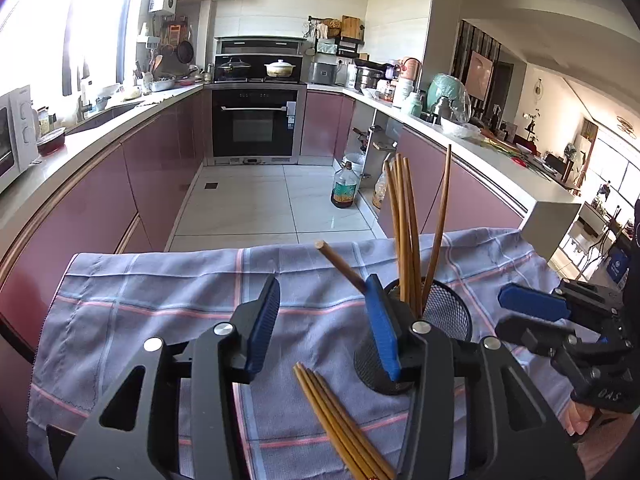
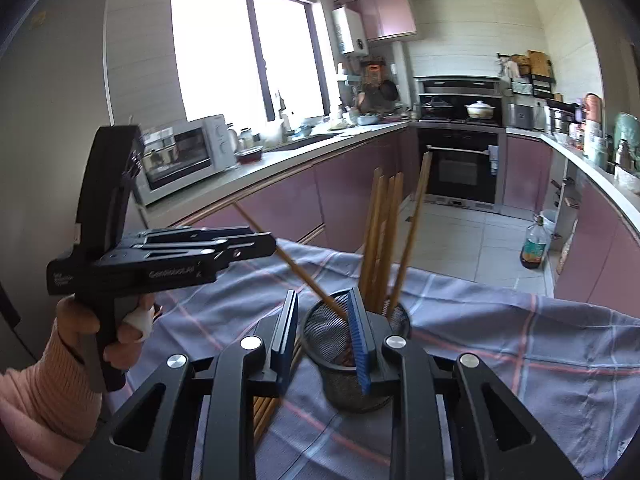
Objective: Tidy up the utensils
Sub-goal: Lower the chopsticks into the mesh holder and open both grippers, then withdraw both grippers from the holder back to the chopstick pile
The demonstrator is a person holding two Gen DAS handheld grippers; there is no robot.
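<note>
A black mesh holder (image 1: 444,312) stands on a checked blue cloth (image 1: 160,300) and holds several upright wooden chopsticks (image 1: 408,232). One more chopstick (image 1: 340,266) leans out of it to the left. A loose bundle of chopsticks (image 1: 340,428) lies on the cloth in front. My left gripper (image 1: 324,324) is open and empty, just left of the holder. My right gripper (image 2: 324,336) is open over the holder (image 2: 340,376), its right finger above the rim. The leaning chopstick (image 2: 288,260) passes by the left gripper (image 2: 256,246).
The cloth (image 2: 520,360) covers a table whose far edge drops to a tiled kitchen floor (image 1: 256,204). Pink cabinets run along both sides, with an oven (image 1: 254,124) at the back. An oil bottle (image 1: 344,188) stands on the floor.
</note>
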